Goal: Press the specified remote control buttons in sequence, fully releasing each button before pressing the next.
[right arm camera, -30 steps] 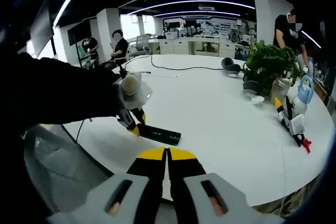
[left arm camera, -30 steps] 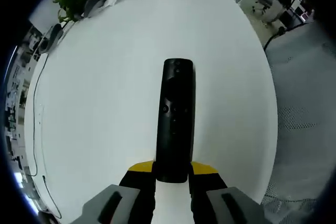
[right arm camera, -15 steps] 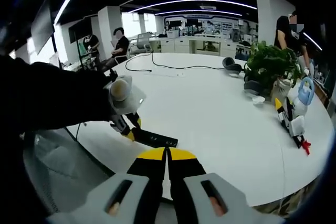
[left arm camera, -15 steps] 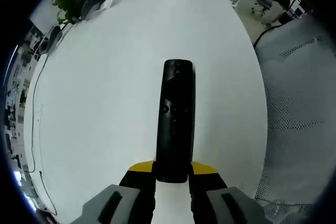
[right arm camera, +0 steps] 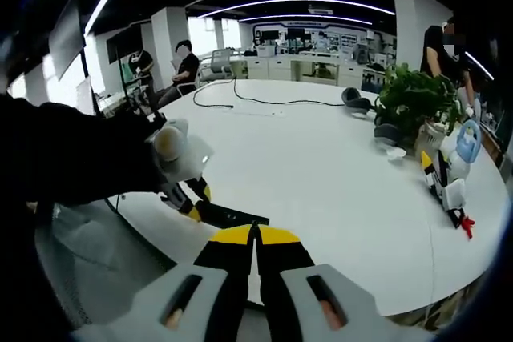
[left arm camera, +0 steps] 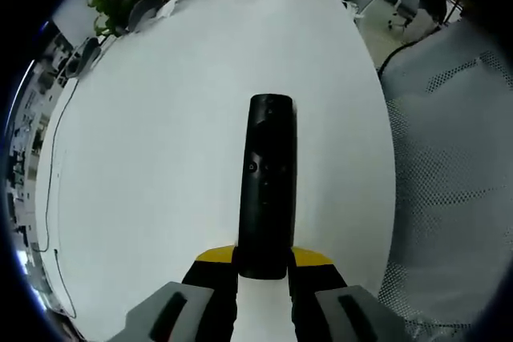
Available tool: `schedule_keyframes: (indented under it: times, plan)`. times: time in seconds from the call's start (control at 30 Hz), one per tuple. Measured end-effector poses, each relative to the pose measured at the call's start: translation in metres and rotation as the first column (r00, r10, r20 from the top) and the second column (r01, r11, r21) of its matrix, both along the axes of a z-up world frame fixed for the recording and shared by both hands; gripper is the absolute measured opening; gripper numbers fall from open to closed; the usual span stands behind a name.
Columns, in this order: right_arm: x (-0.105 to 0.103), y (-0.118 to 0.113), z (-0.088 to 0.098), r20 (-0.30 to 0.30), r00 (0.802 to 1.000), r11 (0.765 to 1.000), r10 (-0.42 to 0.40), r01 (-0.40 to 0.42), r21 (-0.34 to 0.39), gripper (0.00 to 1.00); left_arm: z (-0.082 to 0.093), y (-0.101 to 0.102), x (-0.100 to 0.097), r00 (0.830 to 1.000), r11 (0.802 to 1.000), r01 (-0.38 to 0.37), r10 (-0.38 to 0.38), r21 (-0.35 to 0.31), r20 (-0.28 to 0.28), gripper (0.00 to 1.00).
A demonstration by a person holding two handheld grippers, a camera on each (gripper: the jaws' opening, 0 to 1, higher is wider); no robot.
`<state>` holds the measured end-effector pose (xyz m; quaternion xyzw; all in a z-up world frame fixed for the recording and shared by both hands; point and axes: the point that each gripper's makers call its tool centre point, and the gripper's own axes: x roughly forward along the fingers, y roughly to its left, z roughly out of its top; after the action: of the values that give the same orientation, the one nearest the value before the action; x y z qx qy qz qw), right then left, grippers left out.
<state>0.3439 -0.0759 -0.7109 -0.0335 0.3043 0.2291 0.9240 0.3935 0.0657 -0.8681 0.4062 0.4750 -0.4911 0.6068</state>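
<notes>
In the left gripper view the left gripper has its yellow-tipped jaws closed on the near end of one remote control, which points straight away from the camera above the white table. The remote is a long, slim black bar with rounded corners, a small round button near its middle and a few faint buttons around it; no writing on it can be read.

In the right gripper view the right gripper has its two jaws pressed together with nothing between them. Just beyond its tips, the remote lies low over the near table edge, held by the other gripper at a dark sleeve. To the right stand a potted plant and a small figure. Farther back a black cable crosses the table, and three people are at the room's edges.
</notes>
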Motion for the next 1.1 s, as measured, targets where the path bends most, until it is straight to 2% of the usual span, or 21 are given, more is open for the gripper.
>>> schedule_keyframes:
  times: [0.7, 0.9, 1.1]
  plan:
    - [0.000, -0.001, 0.000, -0.004, 1.000, 1.000, -0.003, 0.003, 0.004, 0.00, 0.001, -0.003, -0.030, 1.000, 0.999, -0.015, 0.015, -0.029, 0.005, 0.24]
    - [-0.001, -0.001, -0.002, -0.015, 1.000, 1.000, -0.003, 0.003, 0.005, 0.00, 0.001, -0.005, -0.047, 1.000, 1.000, 0.001, -0.001, -0.031, 0.008, 0.24]
    - [-0.002, 0.000, -0.002, -0.017, 1.000, 1.000, 0.005, -0.005, 0.002, 0.00, 0.001, -0.006, -0.056, 1.000, 0.999, -0.016, 0.016, -0.045, 0.010, 0.24]
